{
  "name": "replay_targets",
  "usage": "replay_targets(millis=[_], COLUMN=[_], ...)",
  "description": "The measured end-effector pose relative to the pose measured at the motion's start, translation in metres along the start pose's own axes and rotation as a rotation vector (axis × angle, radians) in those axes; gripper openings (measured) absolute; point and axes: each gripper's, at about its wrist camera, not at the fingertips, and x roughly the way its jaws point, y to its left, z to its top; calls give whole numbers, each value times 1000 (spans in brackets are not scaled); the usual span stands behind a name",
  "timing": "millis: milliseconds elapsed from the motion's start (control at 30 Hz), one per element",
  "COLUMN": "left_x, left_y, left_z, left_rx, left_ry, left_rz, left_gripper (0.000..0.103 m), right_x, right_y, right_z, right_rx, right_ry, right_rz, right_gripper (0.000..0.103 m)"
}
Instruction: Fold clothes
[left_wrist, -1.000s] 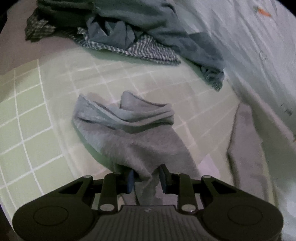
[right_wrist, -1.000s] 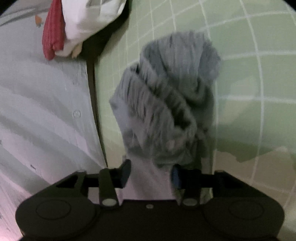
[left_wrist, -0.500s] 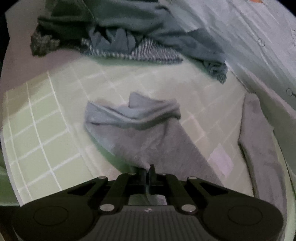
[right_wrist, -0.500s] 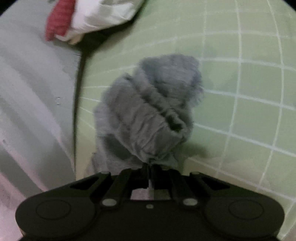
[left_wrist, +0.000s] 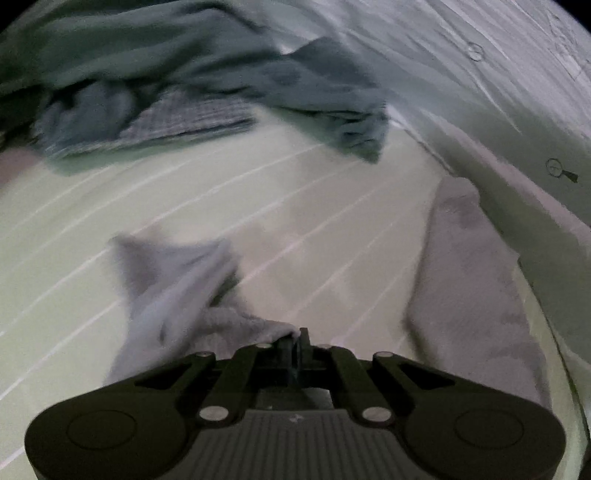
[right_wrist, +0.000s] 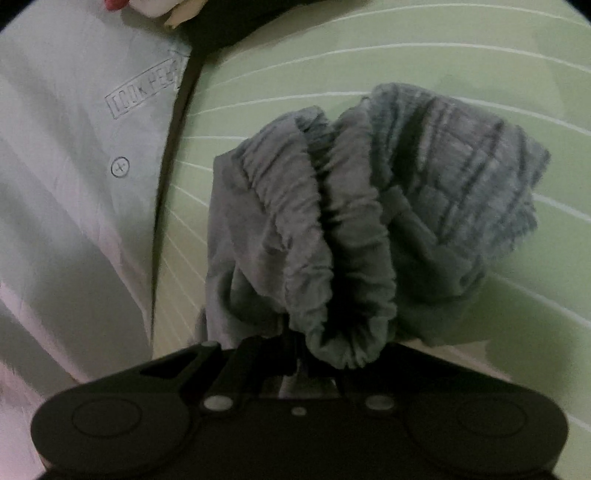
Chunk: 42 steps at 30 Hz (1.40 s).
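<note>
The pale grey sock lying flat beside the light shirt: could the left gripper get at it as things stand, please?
Probably not yet. The left gripper is shut on the crumpled grey fabric, so it must release first. Otherwise bare green checked sheet lies before the pale grey sock.

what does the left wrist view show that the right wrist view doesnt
Only the left wrist view shows the heap of dark clothes at the far edge, with a checked piece in it, and a grey strip of cloth lying flat on the right.

Only the right wrist view shows the gathered elastic waistband, a stamped label on the pale shirt, and a red and white item at the top edge.

Both show the grey garment, the pale buttoned shirt and the green grid sheet. The left gripper and right gripper are each shut on the garment.
</note>
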Motion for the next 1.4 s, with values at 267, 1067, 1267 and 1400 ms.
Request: replay_targets(millis=[267, 1067, 1267, 1400], left_x=[66, -106, -86, -90], left_y=[-83, 56, 126, 147], left_z=[43, -51, -90, -93], left_rx=[126, 100, 56, -9], left_ry=[-57, -299, -163, -143], left_rz=[-4, -42, 83, 24], left_gripper=[1, 2, 2, 5], right_x=[99, -146, -143, -144], right_y=[87, -83, -162, -151], right_z=[52, -23, -59, -63], right_rx=[-67, 7, 157, 78], right_ry=[-48, -235, -182, -188], right_rz=[62, 156, 35, 7], right_gripper=[2, 2, 1, 1])
